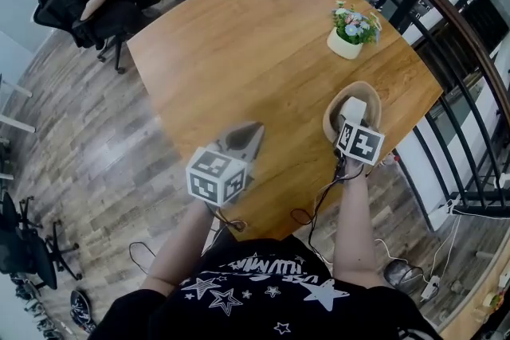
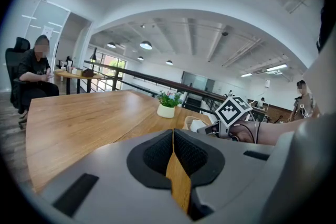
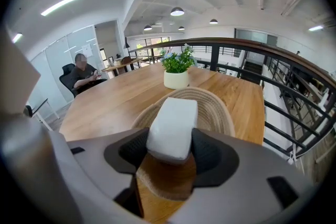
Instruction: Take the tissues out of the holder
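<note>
1. Closest to the lens, left gripper (image 2: 173,132) hangs over the table (image 1: 239,44), jaws pressed together on nothing, well apart from the work.
2. Right gripper (image 3: 170,138) pinches the near end of the tissues (image 3: 173,118), a soft white pack, with a pad against each side.
3. Tissues lie over the holder (image 3: 223,110), a woven basket, with the far end reaching across its bowl. Whether that end rests on the weave cannot be told. Lift-out looks begun but not done.
4. Grip on one end only is the likely weak point: a soft pack may sag or slide from the pads and drop back in.
5. Holder looks light and nothing steadies it. Should the pack catch on the rim, the basket could tip or drag, and it stands near the table edge on the railing (image 1: 454,20) side.
6. Plant (image 1: 351,28) stands beyond the holder, and a forward swing on the way out could knock it.
</note>
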Demonstrator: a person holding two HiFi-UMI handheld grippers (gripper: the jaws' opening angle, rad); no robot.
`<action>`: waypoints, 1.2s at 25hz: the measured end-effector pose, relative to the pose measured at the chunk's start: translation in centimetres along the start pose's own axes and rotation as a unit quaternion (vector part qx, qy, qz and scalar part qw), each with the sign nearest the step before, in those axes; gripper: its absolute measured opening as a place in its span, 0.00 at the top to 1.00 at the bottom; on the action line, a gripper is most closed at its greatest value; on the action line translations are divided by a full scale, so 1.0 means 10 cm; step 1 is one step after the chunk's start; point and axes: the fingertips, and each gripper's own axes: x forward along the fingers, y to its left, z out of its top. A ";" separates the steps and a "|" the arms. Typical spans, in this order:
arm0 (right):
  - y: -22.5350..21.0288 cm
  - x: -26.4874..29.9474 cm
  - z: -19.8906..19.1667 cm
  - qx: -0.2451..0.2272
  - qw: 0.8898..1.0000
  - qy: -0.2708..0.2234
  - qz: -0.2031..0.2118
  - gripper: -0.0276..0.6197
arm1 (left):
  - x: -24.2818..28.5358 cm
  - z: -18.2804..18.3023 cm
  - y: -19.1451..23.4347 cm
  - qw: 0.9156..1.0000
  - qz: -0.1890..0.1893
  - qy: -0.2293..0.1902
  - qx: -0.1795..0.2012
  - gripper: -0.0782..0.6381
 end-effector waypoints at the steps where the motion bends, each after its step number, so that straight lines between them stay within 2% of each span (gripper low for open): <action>1: -0.01 -0.03 0.01 0.003 1.000 -0.009 -0.004 0.55 | -0.03 0.00 0.01 1.000 0.001 -0.001 0.000 0.87; 5: -0.02 -0.20 0.08 0.002 0.999 -0.044 -0.019 0.55 | -0.14 0.00 0.05 1.000 0.003 -0.007 -0.004 0.87; 8: -0.01 -0.31 0.11 0.009 0.998 -0.060 -0.014 0.55 | -0.18 -0.01 0.04 1.000 -0.002 -0.010 -0.010 0.87; 11: 0.02 -0.49 0.19 0.018 0.994 -0.104 -0.002 0.55 | -0.21 -0.01 -0.02 1.000 -0.016 -0.010 -0.009 0.87; 14: 0.07 -0.73 0.27 0.007 0.990 -0.139 -0.007 0.55 | -0.25 0.01 -0.06 0.999 -0.030 -0.011 -0.007 0.87; 18: 0.15 -0.96 0.27 -0.006 0.989 -0.151 -0.011 0.55 | -0.28 0.06 -0.13 0.998 -0.054 -0.012 0.002 0.87; 24: 0.25 -1.28 0.18 0.015 0.986 -0.167 -0.016 0.55 | -0.33 0.10 -0.20 0.996 -0.088 -0.005 0.012 0.87; 30: 0.42 -1.62 0.04 0.015 0.983 -0.179 -0.034 0.56 | -0.43 0.05 -0.22 0.992 -0.125 0.002 0.019 0.87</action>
